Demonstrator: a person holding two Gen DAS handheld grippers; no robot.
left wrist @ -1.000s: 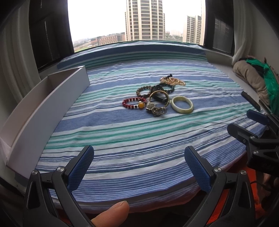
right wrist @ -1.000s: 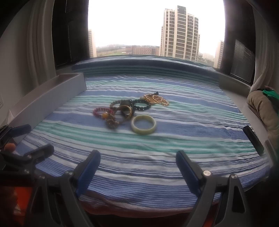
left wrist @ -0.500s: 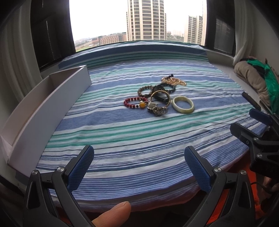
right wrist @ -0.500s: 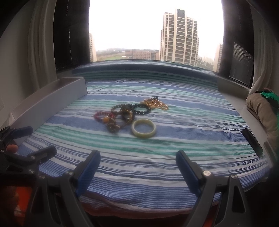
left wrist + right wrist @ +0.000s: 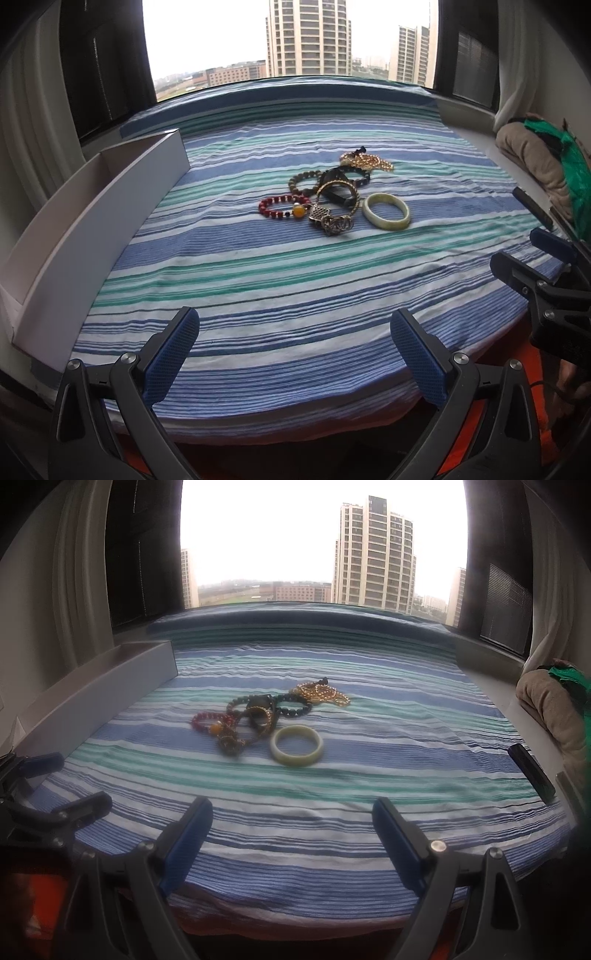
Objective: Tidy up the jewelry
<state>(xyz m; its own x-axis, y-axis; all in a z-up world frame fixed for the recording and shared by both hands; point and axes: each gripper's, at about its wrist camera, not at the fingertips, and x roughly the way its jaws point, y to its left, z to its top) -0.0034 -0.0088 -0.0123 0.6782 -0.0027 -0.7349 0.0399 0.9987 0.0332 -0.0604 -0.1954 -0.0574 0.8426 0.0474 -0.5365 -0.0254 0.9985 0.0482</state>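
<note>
Striped cloth [image 5: 295,295] carries your tangled jewelry pile [image 5: 328,199] near the white box [image 5: 92,221] (likely its destination); left gripper [image 5: 295,358] and right gripper [image 5: 291,838] wait, jaws apart, empty.

A wide window [image 5: 321,542] showing pale tower blocks [image 5: 373,554] under overcast daylight is flanked by light curtains [image 5: 22,122], with a blue-and-green striped cloth [image 5: 295,280] spread below.
</note>
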